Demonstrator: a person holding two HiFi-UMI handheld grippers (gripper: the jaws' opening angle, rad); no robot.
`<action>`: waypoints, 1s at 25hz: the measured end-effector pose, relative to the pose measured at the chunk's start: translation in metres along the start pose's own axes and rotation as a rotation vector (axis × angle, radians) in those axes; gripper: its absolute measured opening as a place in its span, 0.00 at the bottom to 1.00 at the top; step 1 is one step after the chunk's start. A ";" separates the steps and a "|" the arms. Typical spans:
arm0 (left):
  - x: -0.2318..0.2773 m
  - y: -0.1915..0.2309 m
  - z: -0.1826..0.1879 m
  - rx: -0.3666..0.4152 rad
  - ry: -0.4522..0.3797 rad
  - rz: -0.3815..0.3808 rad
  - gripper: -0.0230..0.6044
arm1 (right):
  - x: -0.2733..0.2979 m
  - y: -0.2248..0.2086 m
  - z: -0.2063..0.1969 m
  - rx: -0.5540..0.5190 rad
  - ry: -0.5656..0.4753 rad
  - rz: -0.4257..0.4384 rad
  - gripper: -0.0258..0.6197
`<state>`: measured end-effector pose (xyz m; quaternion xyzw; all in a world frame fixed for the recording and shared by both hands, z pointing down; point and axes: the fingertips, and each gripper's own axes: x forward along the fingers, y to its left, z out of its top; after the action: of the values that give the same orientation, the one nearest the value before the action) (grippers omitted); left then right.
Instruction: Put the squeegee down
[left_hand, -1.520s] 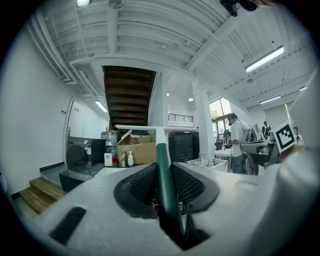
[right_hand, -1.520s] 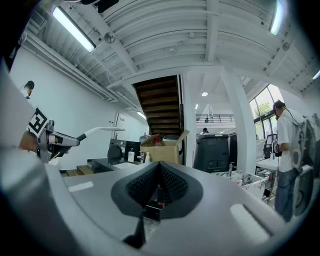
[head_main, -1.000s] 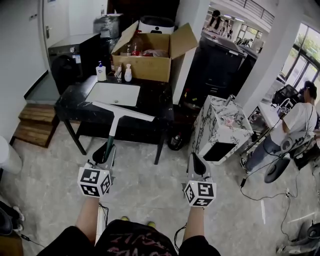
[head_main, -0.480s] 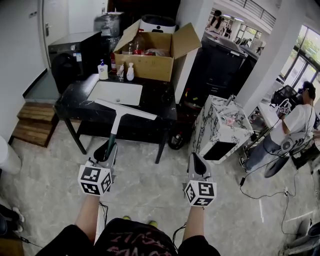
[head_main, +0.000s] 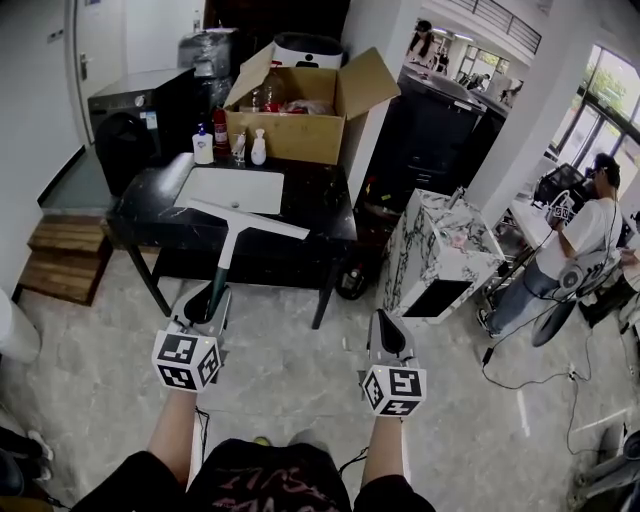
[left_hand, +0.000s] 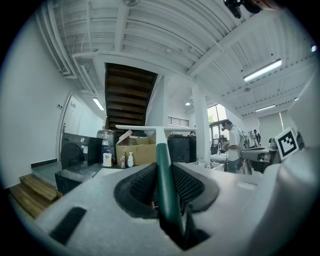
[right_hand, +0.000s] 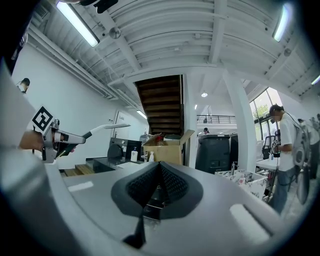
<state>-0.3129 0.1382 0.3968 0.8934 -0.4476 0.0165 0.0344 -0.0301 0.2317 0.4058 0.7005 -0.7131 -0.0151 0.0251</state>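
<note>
Before the dark surface, aloft: squeegee. Likely light and stiff, with a softer blade edge. Green handle, the best hold, clenched by left gripper fingers. Right gripper fingers pressed together, empty.

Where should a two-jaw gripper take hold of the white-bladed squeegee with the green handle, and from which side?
Grip the squeegee by its slim green handle near its free end, coming in along the shaft from behind. The wide white blade sits crosswise at the far end, probably too broad to clamp. The left gripper holds it this way.
</note>
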 end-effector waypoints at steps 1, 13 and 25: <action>0.000 0.001 0.000 -0.002 0.000 -0.003 0.19 | 0.000 0.002 0.000 -0.001 0.000 -0.001 0.05; 0.027 0.005 -0.007 -0.015 0.000 -0.025 0.19 | 0.027 -0.009 -0.006 0.000 -0.004 -0.010 0.05; 0.095 0.005 -0.010 -0.005 0.025 -0.019 0.19 | 0.088 -0.050 -0.016 -0.001 0.011 0.003 0.05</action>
<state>-0.2599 0.0601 0.4131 0.8973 -0.4386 0.0260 0.0425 0.0190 0.1425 0.4198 0.6995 -0.7140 -0.0116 0.0295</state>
